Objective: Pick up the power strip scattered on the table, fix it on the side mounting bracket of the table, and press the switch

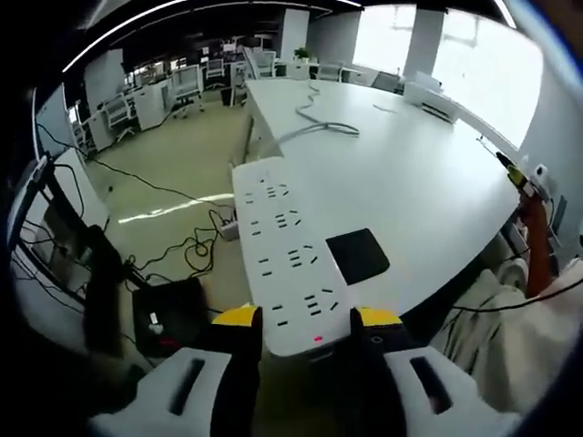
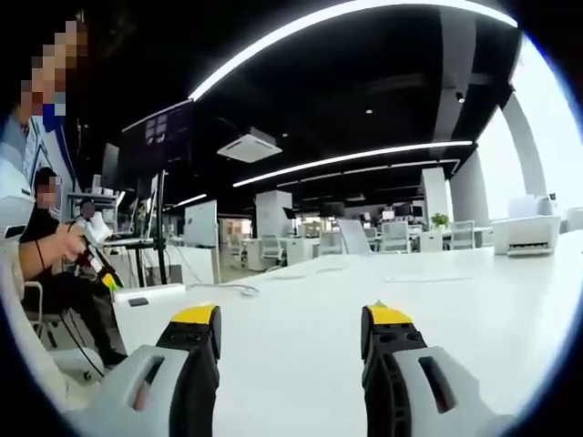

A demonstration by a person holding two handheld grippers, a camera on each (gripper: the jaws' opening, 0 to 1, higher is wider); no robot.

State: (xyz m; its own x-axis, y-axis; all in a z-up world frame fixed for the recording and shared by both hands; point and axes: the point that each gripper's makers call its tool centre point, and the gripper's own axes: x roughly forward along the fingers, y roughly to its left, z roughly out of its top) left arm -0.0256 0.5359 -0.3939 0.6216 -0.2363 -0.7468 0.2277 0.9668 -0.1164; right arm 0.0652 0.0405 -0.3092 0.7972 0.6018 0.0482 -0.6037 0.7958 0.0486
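Power strip (image 1: 290, 264): long white multi-socket bar, lying along the near-left edge of the white table (image 1: 428, 182), its near end between the jaws of the left gripper (image 1: 308, 330). Red indicator lit at that end. Jaws sit tight to both long sides, so it looks clamped on the strip, held across its width.

Handling, my read: rigid plastic shell, light to moderate weight, smooth sides so some slip risk. Gripped at one end, the far end will lever down, and the trailing cable (image 1: 319, 123) running up the table will drag. A hold nearer mid-length would balance better.

Black pad (image 1: 358, 255) lies just right of the strip, touching or nearly so.

Table edge is right under the strip; off it to the left is open floor with loose cables (image 1: 187, 250) and dark gear (image 1: 168, 314). Plenty of bare tabletop to the right and far side.

Right gripper (image 2: 291, 328): jaws spread wide apart, nothing between them, hovering over bare table. Far left in the right gripper view, a person's hand (image 2: 64, 244) holds another tool.
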